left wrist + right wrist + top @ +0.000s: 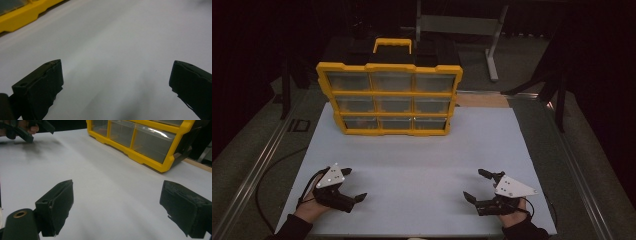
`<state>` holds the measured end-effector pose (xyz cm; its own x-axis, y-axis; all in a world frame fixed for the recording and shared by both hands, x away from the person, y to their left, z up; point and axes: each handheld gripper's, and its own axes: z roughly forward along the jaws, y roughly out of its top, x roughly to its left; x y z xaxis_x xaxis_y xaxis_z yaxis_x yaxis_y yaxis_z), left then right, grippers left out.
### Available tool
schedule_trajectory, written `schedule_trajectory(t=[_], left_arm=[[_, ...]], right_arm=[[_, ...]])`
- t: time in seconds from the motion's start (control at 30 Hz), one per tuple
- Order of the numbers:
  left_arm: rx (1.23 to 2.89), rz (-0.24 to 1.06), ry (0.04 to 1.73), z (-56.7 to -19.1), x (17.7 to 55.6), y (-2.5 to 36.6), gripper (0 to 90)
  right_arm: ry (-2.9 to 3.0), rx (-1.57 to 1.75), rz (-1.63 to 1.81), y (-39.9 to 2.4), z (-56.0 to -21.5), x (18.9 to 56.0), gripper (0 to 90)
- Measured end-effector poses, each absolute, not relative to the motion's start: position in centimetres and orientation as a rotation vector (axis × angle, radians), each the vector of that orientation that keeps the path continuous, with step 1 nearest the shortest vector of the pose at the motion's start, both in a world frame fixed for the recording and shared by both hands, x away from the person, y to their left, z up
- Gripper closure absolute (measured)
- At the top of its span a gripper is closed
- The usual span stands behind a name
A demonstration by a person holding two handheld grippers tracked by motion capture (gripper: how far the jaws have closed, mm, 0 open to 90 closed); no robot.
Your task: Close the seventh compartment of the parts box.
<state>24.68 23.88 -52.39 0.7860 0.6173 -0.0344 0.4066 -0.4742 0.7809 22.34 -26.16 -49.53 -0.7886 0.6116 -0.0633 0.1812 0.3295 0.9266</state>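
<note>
- black fingers [53, 206] of the right gripper [476, 185] stand wide apart over the bare white table [422, 165], holding nothing.
- yellow drawer organizer [389, 97] stands upright well ahead of both fingertips; pulling a drawer one-handed could tip or drag it.
- left gripper [354, 184] also gapes empty, fingers spread.

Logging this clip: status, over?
Both grippers, left and right, open, holding nothing. Yellow drawer organizer upright at far edge, untouched. White tabletop between bare.

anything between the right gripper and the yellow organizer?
Nothing: bare white tabletop lies between the right gripper and the yellow organizer, clear in the right gripper view.
</note>
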Motion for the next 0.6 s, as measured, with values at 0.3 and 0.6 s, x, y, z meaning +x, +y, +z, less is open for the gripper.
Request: schedule_trajectory(t=[0.3, 0.6], left_arm=[[2.135, 0.351, 0.766, -52.67, 24.92, 23.75, 0.0], [2.129, 0.371, 0.773, -52.96, 25.12, 23.48, 0.0]], right_arm=[[2.202, 0.698, 1.454, -26.19, -49.63, 22.43, 11.8], [2.206, 0.699, 1.456, -26.14, -49.70, 22.47, 11.8]])
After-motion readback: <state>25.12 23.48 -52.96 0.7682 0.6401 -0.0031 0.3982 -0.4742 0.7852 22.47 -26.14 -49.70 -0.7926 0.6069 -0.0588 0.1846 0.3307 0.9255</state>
